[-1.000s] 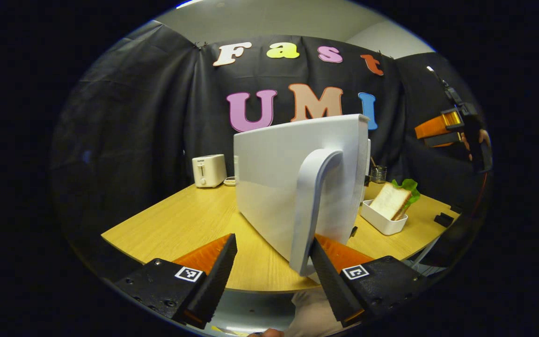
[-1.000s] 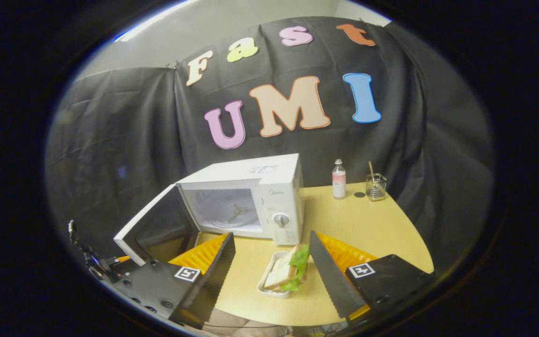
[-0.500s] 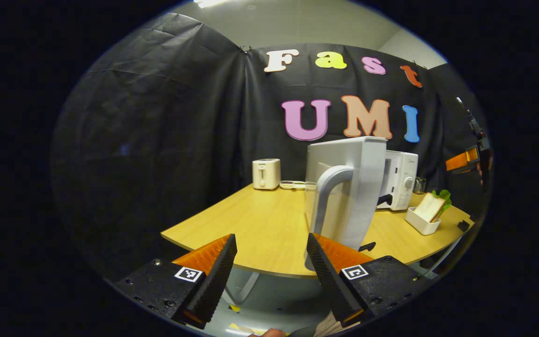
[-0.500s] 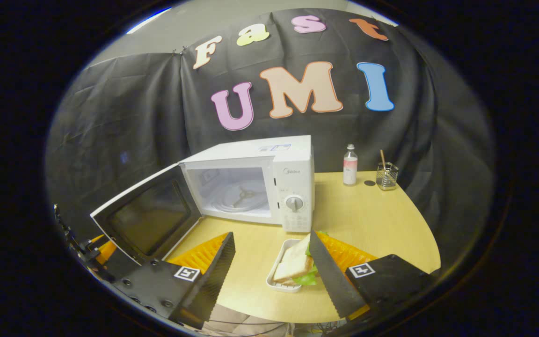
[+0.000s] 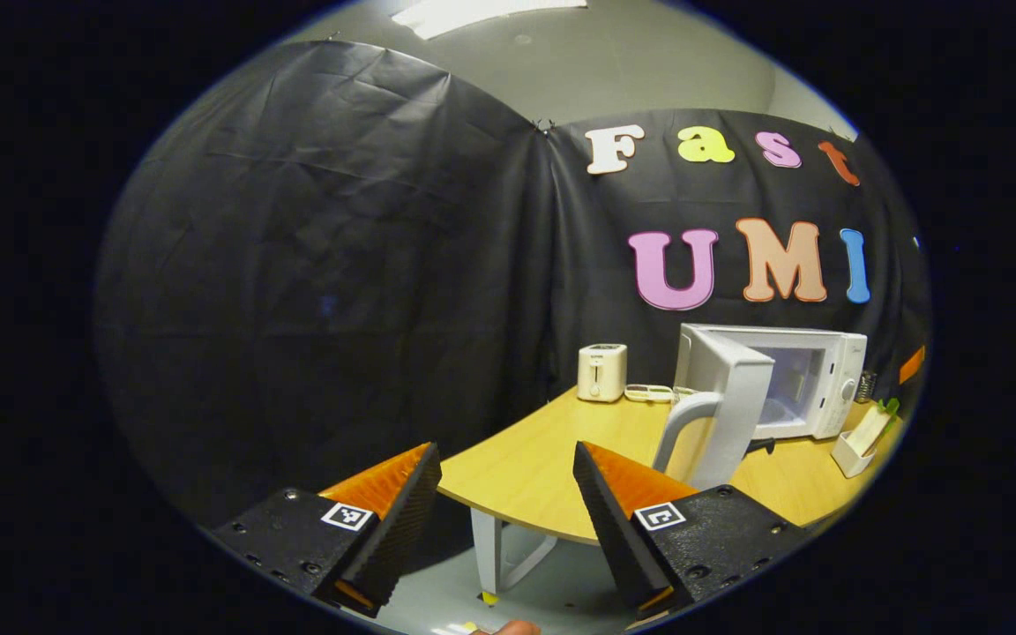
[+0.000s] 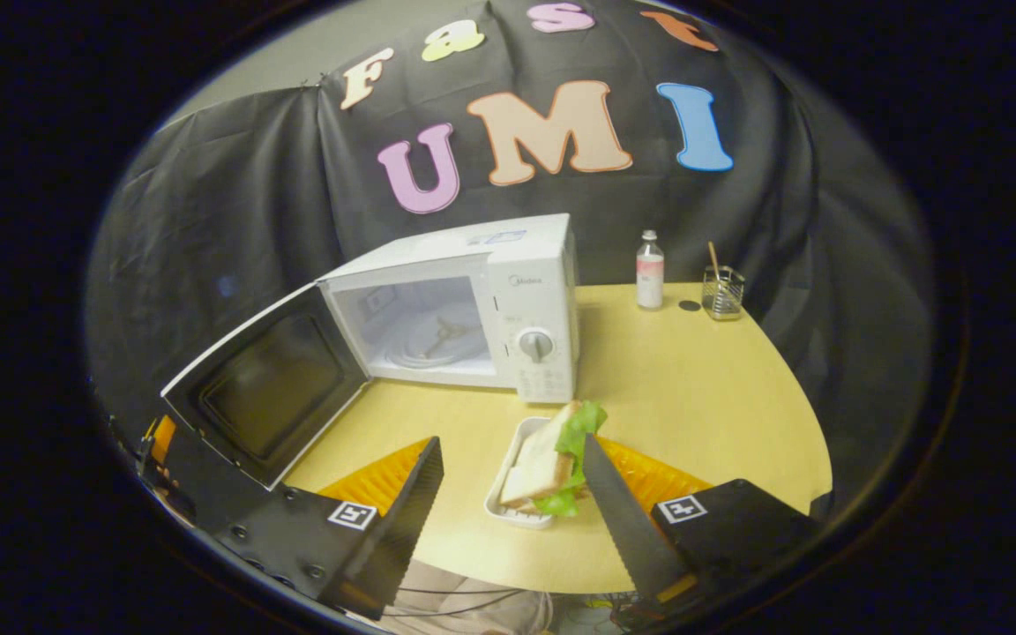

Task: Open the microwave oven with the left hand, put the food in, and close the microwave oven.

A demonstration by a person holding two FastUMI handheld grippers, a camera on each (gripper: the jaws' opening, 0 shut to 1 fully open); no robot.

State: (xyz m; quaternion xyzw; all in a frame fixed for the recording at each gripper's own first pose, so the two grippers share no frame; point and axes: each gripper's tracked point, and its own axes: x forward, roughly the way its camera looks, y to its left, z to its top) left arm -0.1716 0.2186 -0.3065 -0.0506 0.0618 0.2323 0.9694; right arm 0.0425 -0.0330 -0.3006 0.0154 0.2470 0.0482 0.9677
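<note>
Withdrawn from the door handle, left gripper jaws gape empty; microwave open at centre frame; right gripper jaws, spread, straddle the unloaded sandwich.

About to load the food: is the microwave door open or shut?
Open. The microwave door is swung wide to the left, leaving the cavity exposed.

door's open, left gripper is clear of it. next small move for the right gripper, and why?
Probably lower the right gripper so its open fingers straddle the white tray holding the sandwich, then close on it. The microwave door stands wide open, its cavity looks empty, and the tray sits on the table just in front of the fingers.
</note>
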